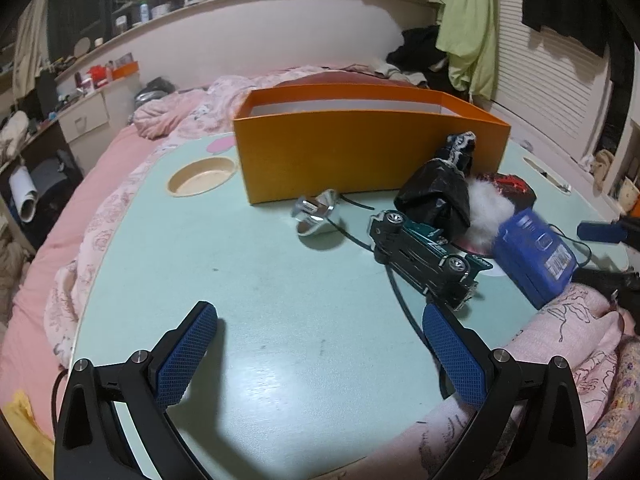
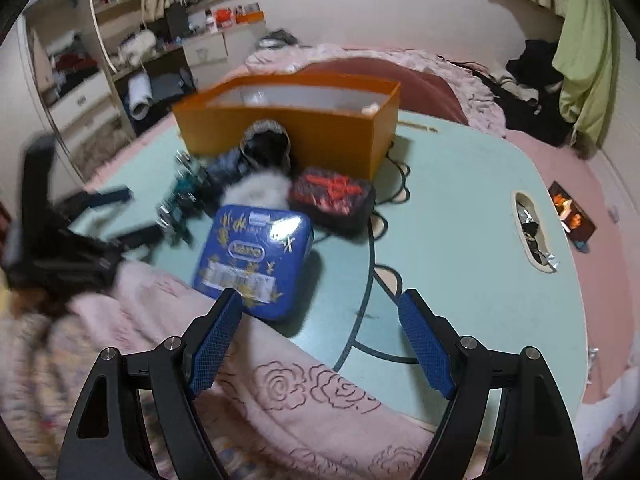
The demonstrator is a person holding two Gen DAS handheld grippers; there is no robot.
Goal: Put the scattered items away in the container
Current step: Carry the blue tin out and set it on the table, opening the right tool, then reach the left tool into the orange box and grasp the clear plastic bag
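Right gripper [image 2: 320,320]: nearest the lens in the right wrist view; its blue pads stand spread with nothing between them, over a pink quilt [image 2: 280,380].
Blue tin [image 2: 256,258]: just beyond the right gripper's left pad, at about 11 o'clock from the gripper, lying at the table's near edge, partly against the quilt.
Left gripper [image 1: 320,340]: tongs wide apart, empty, above bare green table [image 1: 240,280].
Toy car [image 1: 428,256]: on its side, at 1 o'clock from the left gripper, close to its right pad.
Black bag [image 1: 434,192]: beyond the car, beside white fluff [image 1: 488,208] and a red-and-black pouch [image 2: 332,196].
Silver piece [image 1: 316,216]: at 12 o'clock from the left gripper, in front of the box.
Orange box [image 1: 360,152]: the container, open-topped, at the table's far side, behind the clutter.
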